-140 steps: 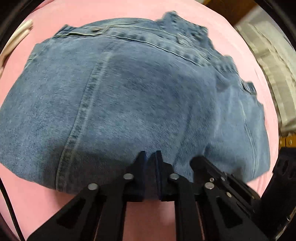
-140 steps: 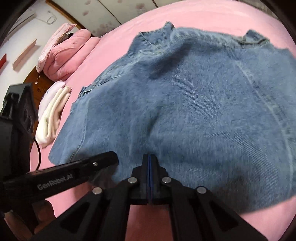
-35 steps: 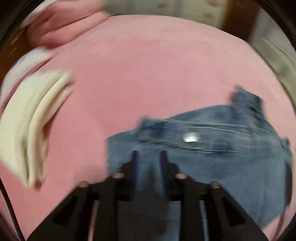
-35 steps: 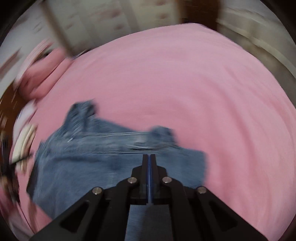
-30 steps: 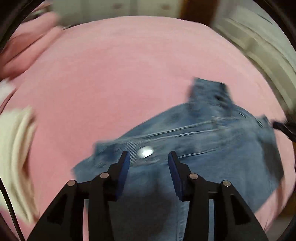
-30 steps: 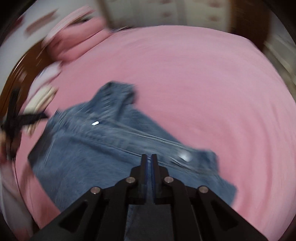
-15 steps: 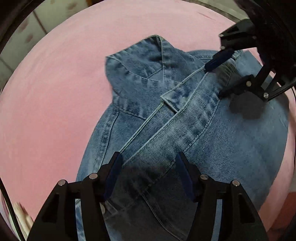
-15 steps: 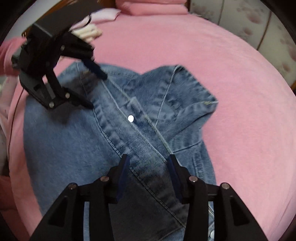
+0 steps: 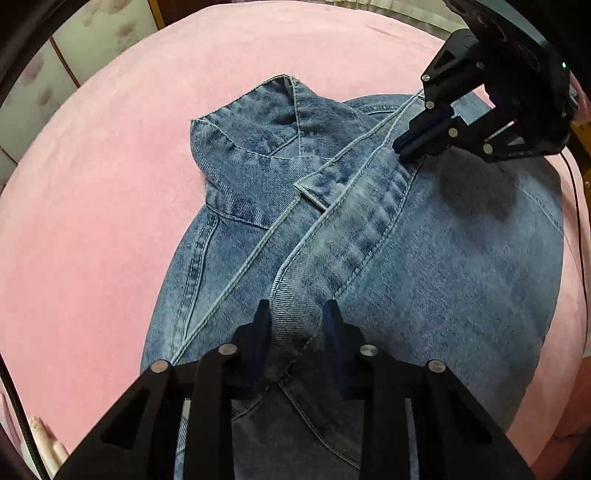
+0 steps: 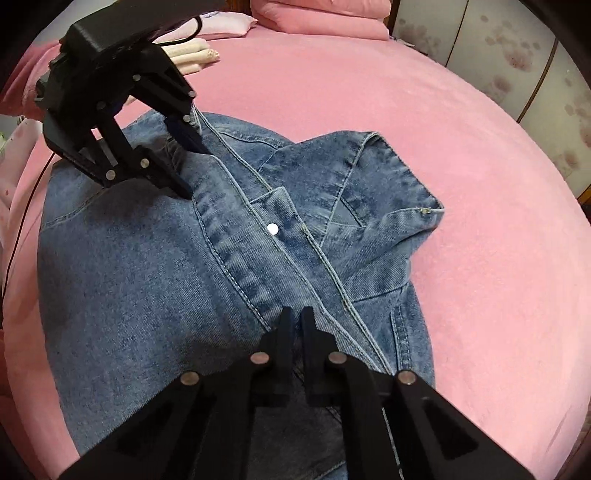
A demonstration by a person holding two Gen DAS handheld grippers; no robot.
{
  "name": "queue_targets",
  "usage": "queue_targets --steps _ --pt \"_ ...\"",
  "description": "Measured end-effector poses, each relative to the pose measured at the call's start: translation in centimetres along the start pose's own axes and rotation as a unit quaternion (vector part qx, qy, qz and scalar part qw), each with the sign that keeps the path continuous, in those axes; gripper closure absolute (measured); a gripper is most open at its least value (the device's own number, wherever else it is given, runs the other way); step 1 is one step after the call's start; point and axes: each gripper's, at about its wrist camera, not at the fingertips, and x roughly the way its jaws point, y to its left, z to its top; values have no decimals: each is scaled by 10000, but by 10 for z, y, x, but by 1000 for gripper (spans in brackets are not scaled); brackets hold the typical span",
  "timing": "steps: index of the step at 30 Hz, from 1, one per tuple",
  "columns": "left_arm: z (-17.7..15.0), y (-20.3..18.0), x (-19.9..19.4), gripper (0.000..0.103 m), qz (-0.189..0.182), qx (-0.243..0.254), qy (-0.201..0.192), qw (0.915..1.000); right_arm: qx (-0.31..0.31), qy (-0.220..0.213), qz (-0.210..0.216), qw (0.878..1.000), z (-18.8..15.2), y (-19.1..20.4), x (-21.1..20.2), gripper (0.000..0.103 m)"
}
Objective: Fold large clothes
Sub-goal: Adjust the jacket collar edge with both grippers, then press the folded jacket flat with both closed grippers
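Note:
A blue denim jacket (image 9: pixel 424 258) lies folded on the pink bed, its collar (image 9: pixel 258 122) toward the far side; it also shows in the right wrist view (image 10: pixel 147 277), with a white button (image 10: pixel 272 228) on the front band. My left gripper (image 9: pixel 295 314) is partly open with a raised denim fold between its fingers, and it appears in the right wrist view (image 10: pixel 188 162). My right gripper (image 10: pixel 296 317) is nearly shut on the band's edge, and it appears in the left wrist view (image 9: pixel 404 147).
The pink bedspread (image 10: pixel 406 103) surrounds the jacket. Pink pillows (image 10: pixel 317 18) and folded cream cloth (image 10: pixel 192 55) lie at the bed's far end. Floral wardrobe panels (image 10: pixel 498 66) stand beyond the bed.
Both grippers swung round over the jacket and came down on the front band. The left jaws narrowed around a fold. The right jaws closed from open to nearly shut.

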Motion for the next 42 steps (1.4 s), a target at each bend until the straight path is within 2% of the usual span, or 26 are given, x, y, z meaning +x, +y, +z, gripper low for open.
queue_targets --steps 4,8,10,12,14,15,17,18,19,21,22,23,24,25,27,29,30,31,32,33,35,37,38,39,40,42 --pt "-14 -13 -8 92 198 28 -203 9996 -55 -102 -212 9997 -3 11 -6 101" --pt "-18 -18 -16 94 667 -82 -381 9970 90 -192 -573 9981 -5 23 -3 102" --pt "-16 -19 -12 94 873 -156 -368 9954 185 -196 -903 9955 -3 22 1 103" --pt "-14 -17 -8 93 911 -293 -271 9950 593 -186 -1192 9909 -1 -1 7 103" --pt "-9 -4 -12 88 956 -432 -210 9943 1190 -284 -1163 9856 1 -29 5 103" --pt "-8 -1 -15 84 1129 -562 -226 9918 1382 -330 -1102 9837 0 -35 2 103" --pt "-6 12 -19 70 1690 -992 -124 9805 1701 -392 -1010 9795 -3 -41 -5 103" --pt "-7 22 -25 61 1809 -1370 -86 9739 1915 -413 -931 9762 -4 -43 -11 103" --pt "-10 31 -31 60 1763 -1810 -105 9675 2104 -417 -891 9727 -5 -42 -15 103" --pt "-22 45 -50 60 1131 -2987 -266 9473 2643 -516 -698 9605 -11 -36 -28 103" --pt "-28 44 -58 60 917 -3313 -361 9384 2915 -613 -600 9527 -14 -33 -34 103" --pt "-35 36 -68 60 685 -3635 -529 9276 3251 -762 -388 9418 -19 -28 -39 103" --pt "-39 27 -74 60 483 -3755 -653 9233 3629 -958 -60 9269 -24 -20 -42 103" --pt "-41 17 -77 60 295 -3804 -738 9214 3877 -1088 161 9152 -25 -15 -39 103" --pt "-42 -10 -71 60 -168 -3854 -738 9197 4441 -1287 675 8841 -35 1 -28 103" --pt "-43 -30 -54 74 -465 -3973 -584 9146 4955 -1324 1086 8516 -41 13 -2 103" --pt "-44 -37 -44 92 -547 -4030 -488 9122 5154 -1340 1248 8371 -43 17 10 103" --pt "-44 -41 -37 93 -549 -4063 -408 9112 5257 -1382 1360 8283 -44 21 19 103" --pt "-45 -44 -30 95 -454 -4118 -404 9093 5293 -1410 1426 8244 -43 27 28 103" --pt "-49 -48 -27 99 -313 -4139 -450 9087 5275 -1380 1414 8263 -41 30 35 103" --pt "-55 -45 -28 99 -189 -4270 -621 9019 5260 -1387 1379 8277 -38 28 44 103" --pt "-63 -35 -33 99 211 -4503 -706 8898 5250 -1468 1341 8276 -41 22 44 103" --pt "-72 -25 -37 99 519 -4662 -750 8800 5222 -1485 1192 8313 -45 17 39 103" --pt "-83 -14 -43 99 802 -4808 -761 8699 5227 -1438 846 8360 -52 10 31 103" --pt "-92 -5 -47 102 1040 -4882 -726 8634 5258 -1409 548 8370 -62 3 23 103" --pt "-123 14 -53 102 1560 -5010 -537 8496 5410 -1473 462 8267 -91 -11 14 103"
